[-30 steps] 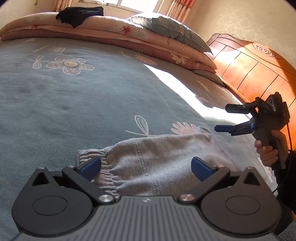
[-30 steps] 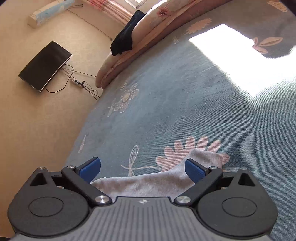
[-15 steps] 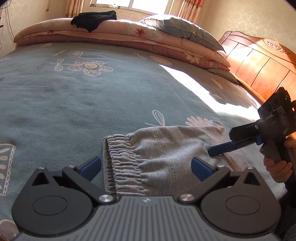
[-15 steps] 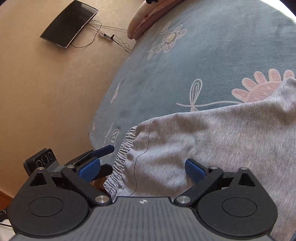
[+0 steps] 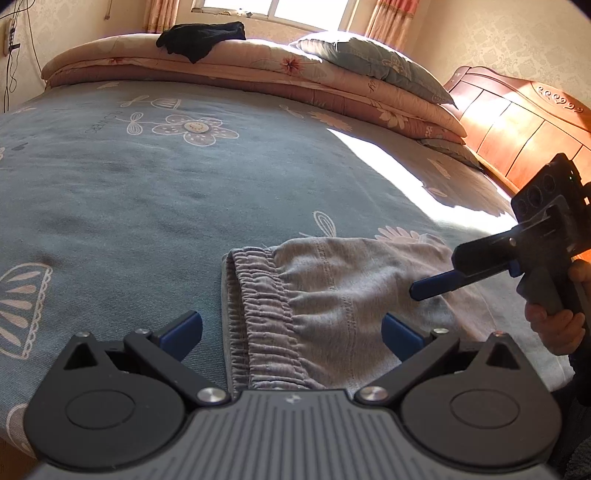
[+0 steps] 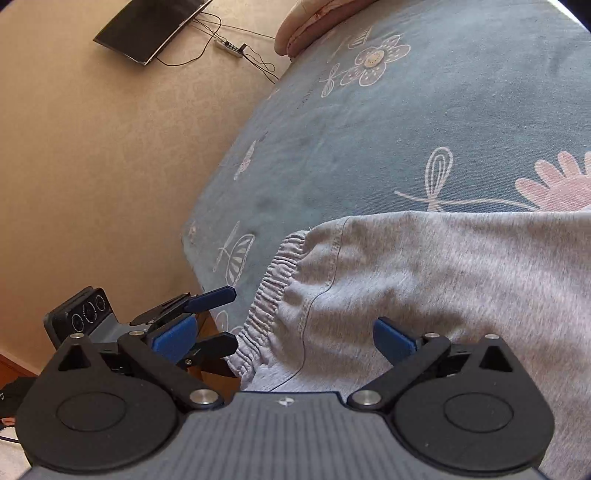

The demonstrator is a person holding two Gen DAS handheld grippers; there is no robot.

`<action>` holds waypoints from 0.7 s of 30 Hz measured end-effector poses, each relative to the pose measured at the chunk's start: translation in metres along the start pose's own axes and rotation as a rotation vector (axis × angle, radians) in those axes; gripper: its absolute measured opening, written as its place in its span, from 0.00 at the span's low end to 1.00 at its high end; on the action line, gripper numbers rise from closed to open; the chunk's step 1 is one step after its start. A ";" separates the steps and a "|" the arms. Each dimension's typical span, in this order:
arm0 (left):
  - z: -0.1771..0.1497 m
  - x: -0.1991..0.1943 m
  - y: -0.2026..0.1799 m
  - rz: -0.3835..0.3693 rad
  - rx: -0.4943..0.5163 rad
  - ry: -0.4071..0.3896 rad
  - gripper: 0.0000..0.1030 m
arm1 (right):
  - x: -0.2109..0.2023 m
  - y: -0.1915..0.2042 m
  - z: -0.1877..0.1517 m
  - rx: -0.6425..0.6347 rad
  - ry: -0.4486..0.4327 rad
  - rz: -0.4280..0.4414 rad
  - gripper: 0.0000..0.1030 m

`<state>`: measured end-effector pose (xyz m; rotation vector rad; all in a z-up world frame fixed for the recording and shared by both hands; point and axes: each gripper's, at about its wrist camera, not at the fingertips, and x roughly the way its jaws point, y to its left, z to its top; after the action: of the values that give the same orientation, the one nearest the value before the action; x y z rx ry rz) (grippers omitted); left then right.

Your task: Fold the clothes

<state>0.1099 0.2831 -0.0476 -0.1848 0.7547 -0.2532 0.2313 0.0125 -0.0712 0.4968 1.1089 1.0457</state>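
Grey sweatpants [image 5: 340, 295] lie folded on the blue flowered bedsheet [image 5: 147, 192], their elastic waistband [image 5: 258, 317] bunched at the left end. My left gripper [image 5: 291, 332] stands open just in front of the waistband, holding nothing. In the right wrist view the same sweatpants [image 6: 443, 280] fill the right half, waistband [image 6: 266, 306] toward the bed's edge. My right gripper [image 6: 282, 338] is open low over the cloth, gripping nothing. It shows in the left wrist view as the right gripper [image 5: 432, 288], held by a hand [image 5: 554, 325]. The left gripper [image 6: 214, 321] shows open beside the waistband.
Stacked pink quilts [image 5: 258, 70] with a blue pillow [image 5: 369, 62] and a black garment [image 5: 201, 38] line the far side. A wooden headboard [image 5: 517, 122] stands at the right. The bed's near corner [image 6: 192, 251] drops off beside a beige wall with a screen [image 6: 147, 29] and cables.
The right gripper came down from beside the pants to low over them and turned toward the waistband. The left gripper drew back slightly; the pants now lie flatter.
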 end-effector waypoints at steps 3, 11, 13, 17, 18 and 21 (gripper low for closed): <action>0.010 0.007 -0.011 -0.033 0.040 -0.009 1.00 | -0.023 -0.006 -0.002 0.040 -0.058 -0.007 1.00; 0.023 0.054 -0.056 -0.265 0.155 0.077 0.99 | -0.008 -0.018 0.013 0.128 -0.069 0.011 1.00; 0.018 0.072 -0.059 -0.289 0.148 0.133 0.99 | 0.006 -0.023 0.017 0.138 -0.031 -0.047 1.00; 0.009 0.095 -0.052 -0.286 0.112 0.198 0.99 | 0.015 -0.030 0.019 0.162 -0.007 -0.098 0.99; 0.008 0.095 -0.050 -0.284 0.107 0.201 0.99 | 0.014 -0.026 0.019 0.155 -0.011 -0.104 0.99; 0.013 0.081 -0.054 -0.268 0.116 0.173 0.99 | 0.010 -0.011 0.020 0.111 -0.016 -0.090 1.00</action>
<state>0.1672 0.2090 -0.0777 -0.1554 0.8840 -0.5714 0.2547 0.0194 -0.0771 0.5377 1.1689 0.9040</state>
